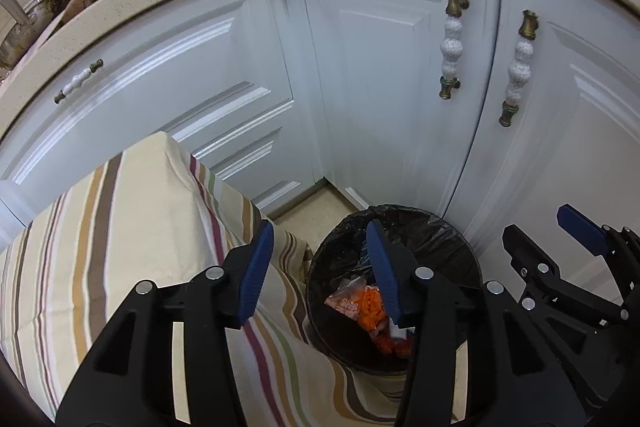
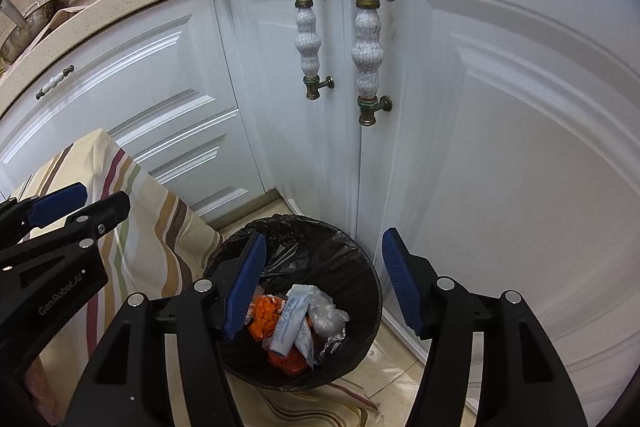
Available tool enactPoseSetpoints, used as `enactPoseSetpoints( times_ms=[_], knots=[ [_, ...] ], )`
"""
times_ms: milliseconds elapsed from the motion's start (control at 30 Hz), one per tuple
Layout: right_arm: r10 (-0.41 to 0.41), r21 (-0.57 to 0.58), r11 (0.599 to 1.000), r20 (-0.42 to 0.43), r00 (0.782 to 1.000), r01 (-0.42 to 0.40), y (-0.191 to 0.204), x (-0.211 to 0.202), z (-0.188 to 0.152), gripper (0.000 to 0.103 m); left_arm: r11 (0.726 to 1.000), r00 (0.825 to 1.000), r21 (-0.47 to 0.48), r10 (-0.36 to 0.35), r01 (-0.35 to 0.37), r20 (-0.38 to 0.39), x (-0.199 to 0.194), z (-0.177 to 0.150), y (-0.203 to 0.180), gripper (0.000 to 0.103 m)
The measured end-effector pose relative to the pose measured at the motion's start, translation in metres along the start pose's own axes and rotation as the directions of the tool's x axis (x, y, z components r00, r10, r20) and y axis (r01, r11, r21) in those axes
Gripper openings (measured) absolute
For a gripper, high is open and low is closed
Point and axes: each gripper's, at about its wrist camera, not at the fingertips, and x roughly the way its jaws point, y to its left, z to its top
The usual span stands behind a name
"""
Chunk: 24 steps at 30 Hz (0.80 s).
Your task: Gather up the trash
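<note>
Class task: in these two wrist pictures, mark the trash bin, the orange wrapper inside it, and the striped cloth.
trash bin (image 2: 360,267): right wrist view, on the black liner at its right inner wall.
orange wrapper (image 2: 266,315): right wrist view, on its crumpled middle.
striped cloth (image 1: 120,227): left wrist view, on its flat top.

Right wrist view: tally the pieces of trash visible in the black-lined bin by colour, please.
Orange crumpled plastic wrappers: 2, one by the left finger, one lower down
White printed paper packet: 1
Clear crumpled plastic bag: 1
Silver foil scrap: 1
Total: 5 visible pieces; anything buried beneath cannot be counted.
</note>
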Motion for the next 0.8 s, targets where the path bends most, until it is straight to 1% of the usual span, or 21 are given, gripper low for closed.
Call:
enactPoseSetpoints(
  times_ms=[67,267,600,733,800],
  knots=[
    [-0.007,0.001,1.000,0.007,1.000,0.007,0.000,-0.009,0.000,0.061,1.000,1.000,0.000,0.001,-0.001,0.014,-0.011,-0.002,0.002,0.053],
    [-0.019,0.003,1.000,0.042,0.999,0.019,0.002,-0.047,-0.003,0.066,1.000,0.998,-0.025,0.000,0.002,0.061,-0.053,-0.010,0.018,0.063],
    [-0.039,0.002,0.999,0.103,0.994,0.039,0.011,-0.123,-0.020,0.070,0.998,0.987,-0.056,0.009,0.000,0.158,-0.136,-0.040,0.052,0.070],
    [-0.050,0.000,0.999,0.130,0.990,0.051,0.014,-0.151,-0.028,0.070,0.998,0.982,-0.060,0.014,-0.003,0.186,-0.161,-0.053,0.065,0.074],
    [-0.053,0.003,0.999,0.141,0.989,0.053,0.015,-0.162,-0.030,0.070,0.998,0.981,-0.059,0.015,-0.003,0.193,-0.171,-0.059,0.069,0.075]
  ],
)
